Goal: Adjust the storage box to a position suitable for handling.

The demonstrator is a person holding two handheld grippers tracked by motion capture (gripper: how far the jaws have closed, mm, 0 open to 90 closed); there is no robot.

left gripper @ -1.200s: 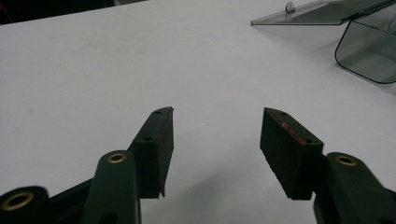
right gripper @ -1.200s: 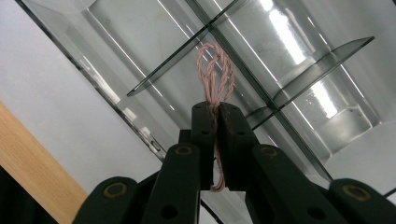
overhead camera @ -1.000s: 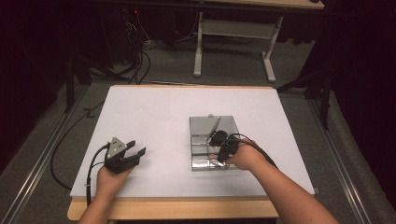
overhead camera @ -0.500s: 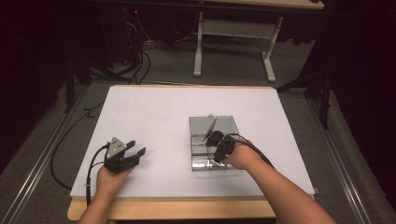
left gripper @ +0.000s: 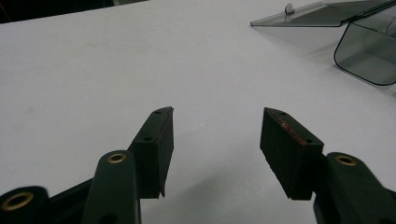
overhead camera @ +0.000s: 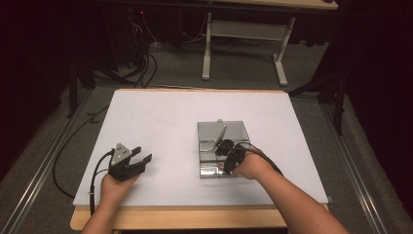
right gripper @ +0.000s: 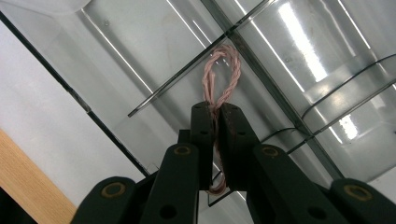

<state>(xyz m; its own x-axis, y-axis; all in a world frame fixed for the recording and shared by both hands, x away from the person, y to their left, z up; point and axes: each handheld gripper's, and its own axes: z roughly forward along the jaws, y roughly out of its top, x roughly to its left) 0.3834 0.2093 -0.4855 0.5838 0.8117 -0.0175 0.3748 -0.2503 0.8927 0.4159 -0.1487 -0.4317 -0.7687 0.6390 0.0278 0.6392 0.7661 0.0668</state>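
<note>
Right gripper, lower centre of its own view: jaws pinching a pink twisted cord, its loop standing above the tips over a clear divided box. Against the earlier high view, this hand has barely shifted on the box. Left gripper, lower left of the high view: jaws spread, unmoved. White tabletop; dark room, grey floor, cables upper left.
</note>
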